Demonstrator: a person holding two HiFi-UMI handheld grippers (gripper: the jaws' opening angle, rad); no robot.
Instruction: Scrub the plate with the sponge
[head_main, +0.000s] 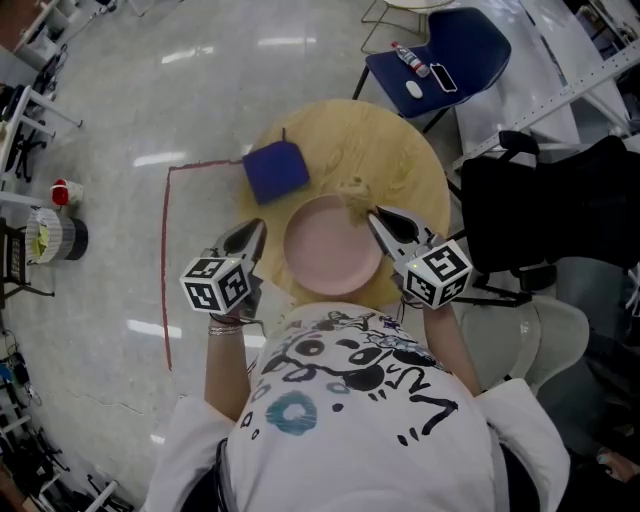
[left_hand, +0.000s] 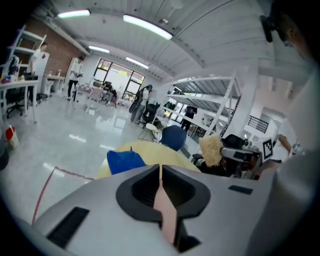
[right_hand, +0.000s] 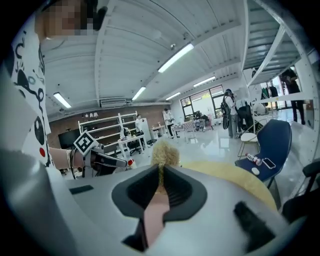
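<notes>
Head view shows right claw (head_main: 373, 214) clamped on sponge (head_main: 352, 193), left claw (head_main: 259, 228) closed and empty; best to press sponge flat onto plate (head_main: 330, 252)

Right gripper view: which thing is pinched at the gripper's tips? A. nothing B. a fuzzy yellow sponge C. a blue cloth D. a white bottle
B: the sponge sticks up from between the tips of the right gripper.

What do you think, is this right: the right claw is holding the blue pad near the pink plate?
Not quite. The right claw holds a fluffy yellow sponge, not the blue pad, which lies on the table. The right gripper view shows it. The pink plate is indeed near.
</notes>
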